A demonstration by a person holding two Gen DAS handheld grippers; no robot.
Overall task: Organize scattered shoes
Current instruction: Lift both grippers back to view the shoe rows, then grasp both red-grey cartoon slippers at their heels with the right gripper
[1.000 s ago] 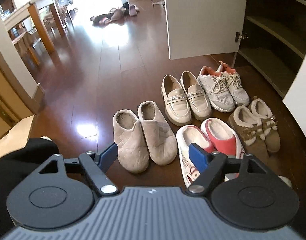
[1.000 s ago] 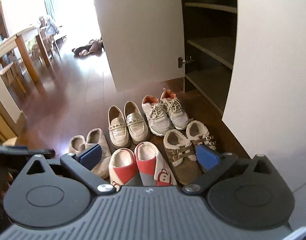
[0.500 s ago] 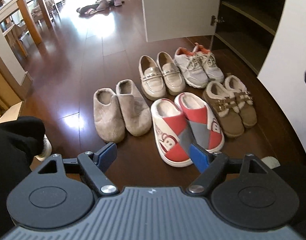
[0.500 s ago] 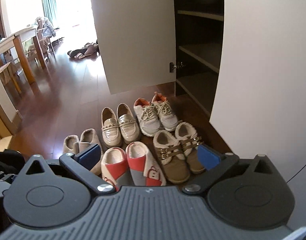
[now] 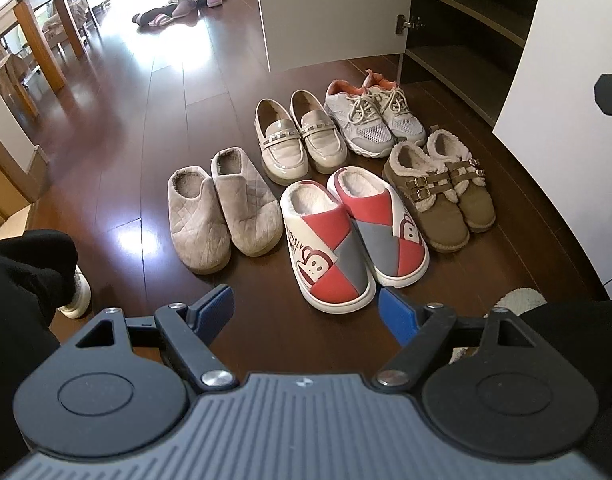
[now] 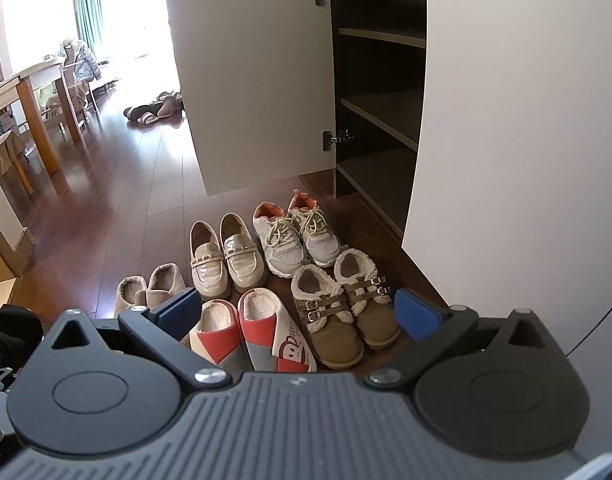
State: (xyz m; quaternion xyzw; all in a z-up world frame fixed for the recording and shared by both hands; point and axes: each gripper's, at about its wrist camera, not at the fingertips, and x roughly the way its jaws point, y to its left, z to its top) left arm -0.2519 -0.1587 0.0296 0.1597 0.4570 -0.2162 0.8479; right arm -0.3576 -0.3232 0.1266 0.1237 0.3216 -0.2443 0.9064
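In the left wrist view, the pair of quilted beige fabric slippers sits left of centre on the dark wooden floor, heels toward the top of the frame. Right of it, at centre, lies the pair of red, grey and white cartoon-monkey slippers, their toes nearly at the lower edge of the visible floor, just above the left tool. That tool is spread wide with nothing between its blue pads.

Behind, toward upper centre, stand the glossy cream loafers with studded straps. To their right are the grey mesh lace-up sneakers with orange collars. The brown fleece-lined buckle shoes sit at centre right. All five pairs run lengthwise up the frame, toward the open white shoe cabinet at upper right.

In the right wrist view, the right tool is likewise wide open and empty, with the monkey slippers and buckle shoes showing between its pads.

My judgement: the monkey slippers lie straight ahead of the left tool, which seems the nearer, whereas the buckle shoes suit the right tool.

More shoes, a dark scattered heap, remain far off at upper left.
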